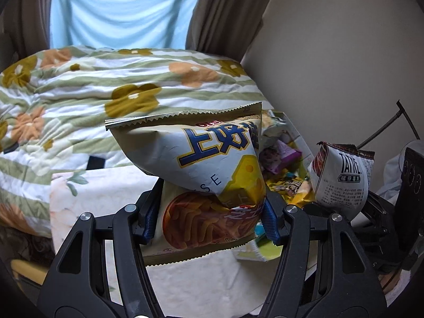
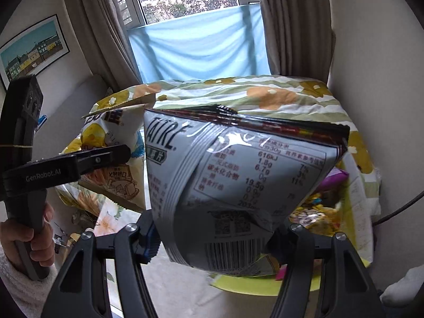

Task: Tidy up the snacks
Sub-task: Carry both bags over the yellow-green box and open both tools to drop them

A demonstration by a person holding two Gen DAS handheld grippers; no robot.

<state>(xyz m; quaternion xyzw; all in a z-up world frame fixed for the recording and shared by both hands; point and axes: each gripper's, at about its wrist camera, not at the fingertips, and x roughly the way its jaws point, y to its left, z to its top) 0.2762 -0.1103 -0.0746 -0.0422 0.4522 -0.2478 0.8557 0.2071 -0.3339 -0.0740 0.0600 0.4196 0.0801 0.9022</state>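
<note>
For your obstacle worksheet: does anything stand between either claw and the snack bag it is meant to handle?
Nothing: the left claw already grips the cheese snack bag, and the right claw grips the Tayre chip bag.

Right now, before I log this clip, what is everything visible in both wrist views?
cheese snack bag: 1, white with blue lettering and yellow cheese, clamped in the left hand-held gripper
Tatre chip bag: 1, white with dark red top seam, clamped in the right hand-held gripper
loose snack packets: several, purple and yellow, in the box behind the bags
floral quilt: 1, green stripes with orange and olive flowers, on the bed
blue cloth: 1, light blue, across the window
curtains: 2, brown, beside the window
framed picture: 1, on the left wall
left hand-held gripper: black, blue pads
right hand-held gripper: black
</note>
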